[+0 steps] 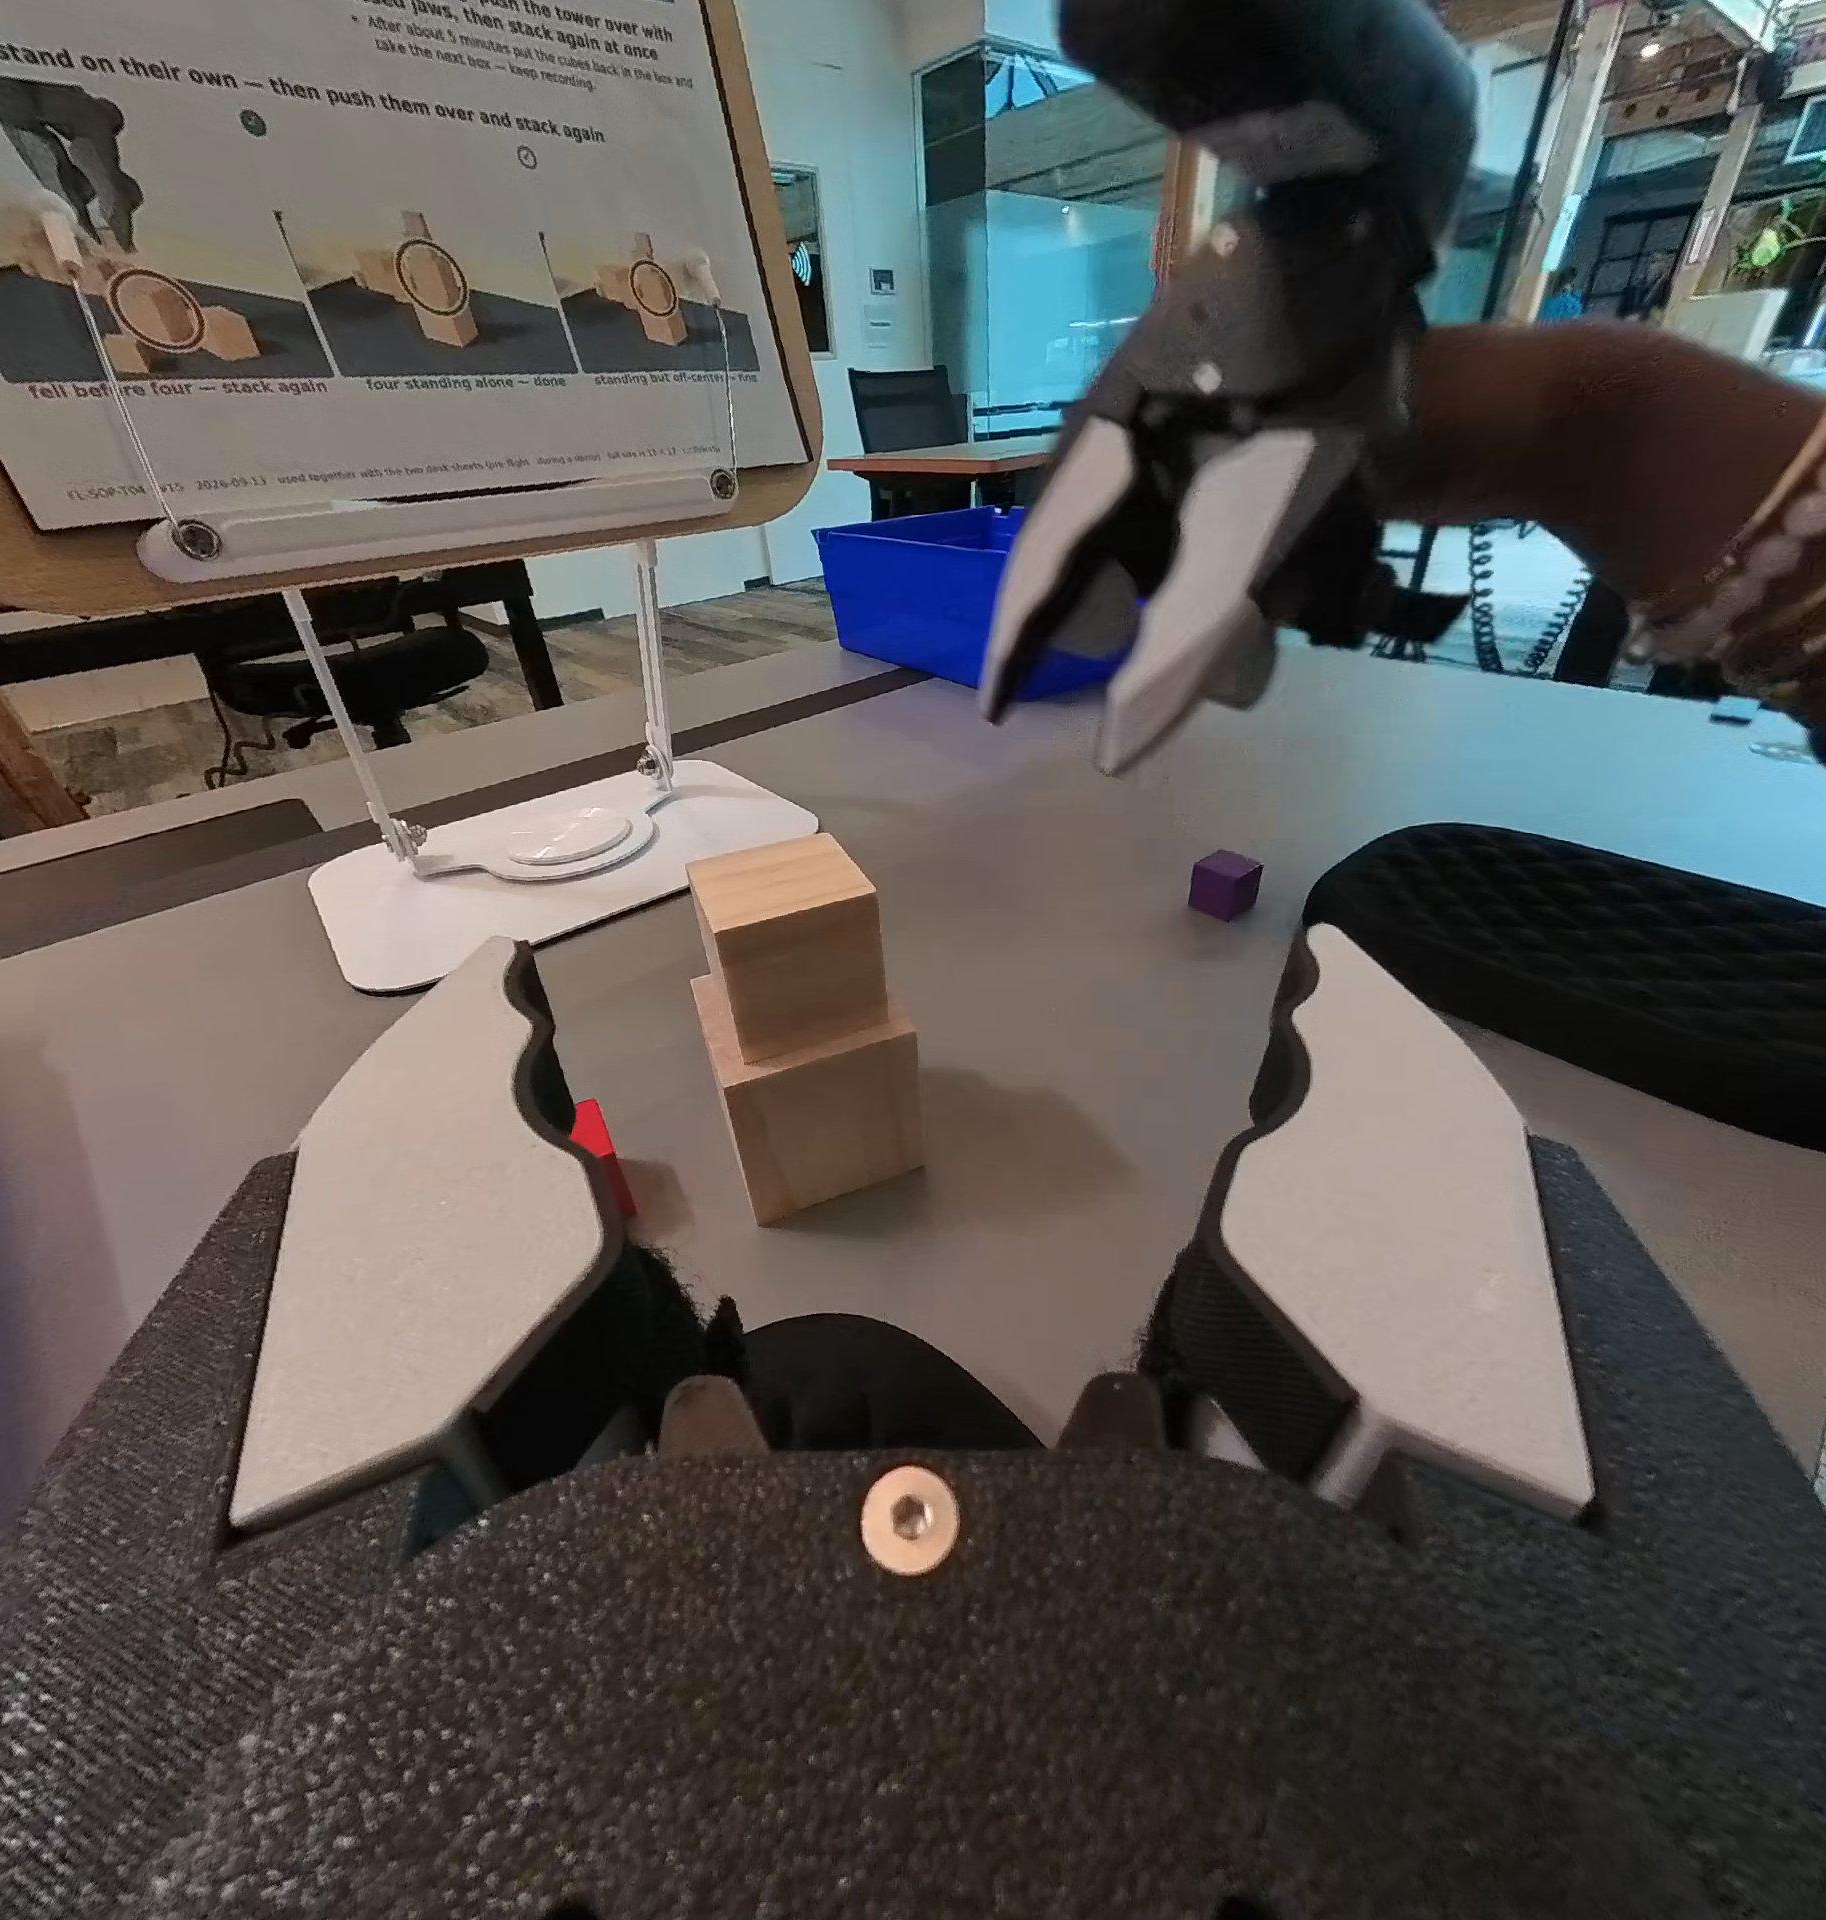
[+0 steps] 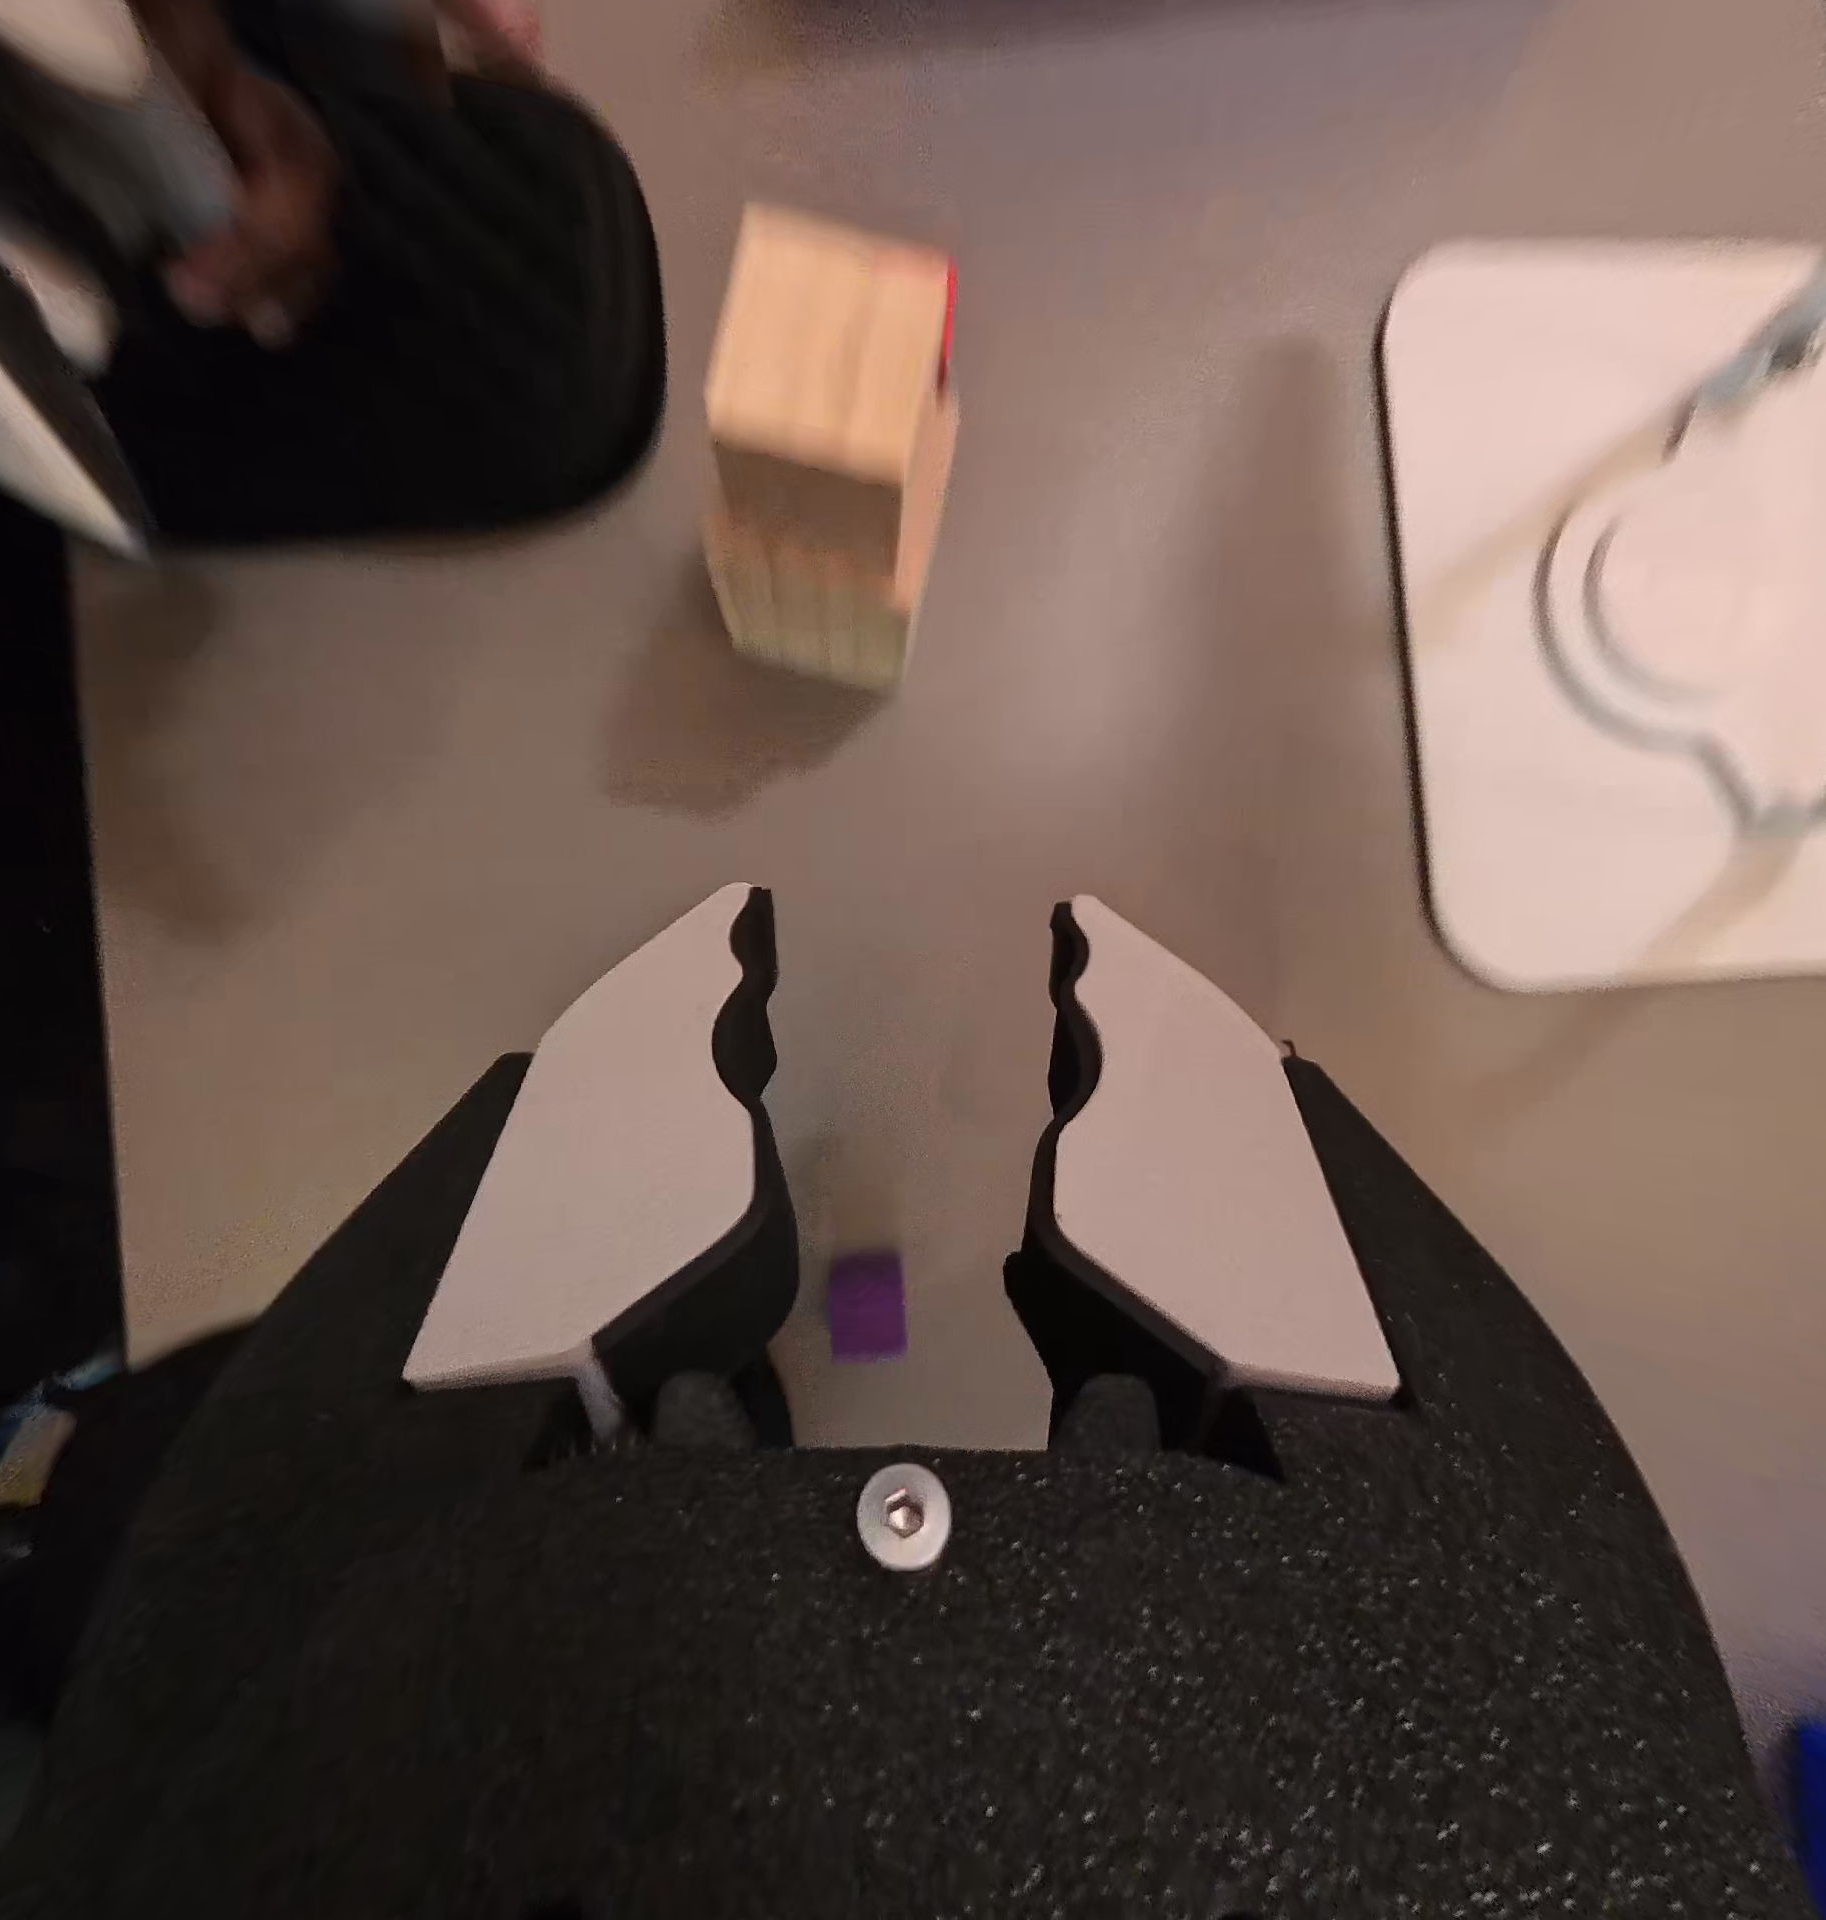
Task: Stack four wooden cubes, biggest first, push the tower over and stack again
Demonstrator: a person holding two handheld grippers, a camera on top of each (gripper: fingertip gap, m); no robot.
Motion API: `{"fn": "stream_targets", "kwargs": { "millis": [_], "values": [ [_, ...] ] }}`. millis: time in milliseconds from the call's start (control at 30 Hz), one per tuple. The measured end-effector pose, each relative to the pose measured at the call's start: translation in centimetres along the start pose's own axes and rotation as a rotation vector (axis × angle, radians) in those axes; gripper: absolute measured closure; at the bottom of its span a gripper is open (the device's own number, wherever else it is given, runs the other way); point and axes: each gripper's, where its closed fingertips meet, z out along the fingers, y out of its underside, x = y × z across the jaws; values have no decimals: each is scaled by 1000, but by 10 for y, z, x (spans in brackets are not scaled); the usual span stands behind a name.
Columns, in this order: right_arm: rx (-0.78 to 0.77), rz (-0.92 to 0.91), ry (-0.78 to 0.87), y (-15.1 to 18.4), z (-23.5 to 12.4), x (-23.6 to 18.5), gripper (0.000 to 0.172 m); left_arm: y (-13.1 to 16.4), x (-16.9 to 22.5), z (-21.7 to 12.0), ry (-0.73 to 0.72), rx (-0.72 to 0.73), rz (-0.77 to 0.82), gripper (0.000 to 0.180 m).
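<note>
Two plain wooden cubes (image 1: 800, 1023) stand stacked on the grey table (image 1: 1044, 935), the upper one set off-centre; the stack also shows in the right wrist view (image 2: 831, 436). My left gripper (image 1: 914, 951) is wide open and empty, low over the table, with the stack between and just beyond its fingertips, untouched. A small red cube (image 1: 602, 1148) lies by its left finger. My right gripper (image 2: 911, 906) is open and empty, held high above the table and pointing down; it also shows in the left wrist view (image 1: 1054, 727). A small purple cube (image 1: 1223, 883) lies on the table below it (image 2: 867, 1304).
A white stand (image 1: 535, 873) holding an instruction sheet on a board (image 1: 369, 260) is at the back left. A blue bin (image 1: 919, 592) sits at the far edge. A black mesh pad (image 1: 1615, 977) lies at the right. A person's arm with bracelets (image 1: 1667, 499) holds the right gripper. The small purple cube (image 1: 1223, 883) sits 12 cm or so from the ends of my right fingers.
</note>
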Motion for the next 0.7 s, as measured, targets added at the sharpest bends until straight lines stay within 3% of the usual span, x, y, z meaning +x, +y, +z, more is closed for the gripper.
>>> {"fn": "stream_targets", "kwargs": {
  "millis": [133,233,433,700],
  "values": [
    [10,11,-37,-78,19,6,120,0,-2,0,-12,3,-10,51],
    [-124,71,-30,-105,51,15,121,-2,-4,-2,-24,15,-17,47],
    [-406,47,-48,-118,112,14,123,-4,-7,-4,-44,35,-26,44],
    [-654,64,-111,-106,146,6,126,-5,-10,-5,-54,48,-35,43]
  ]
}}
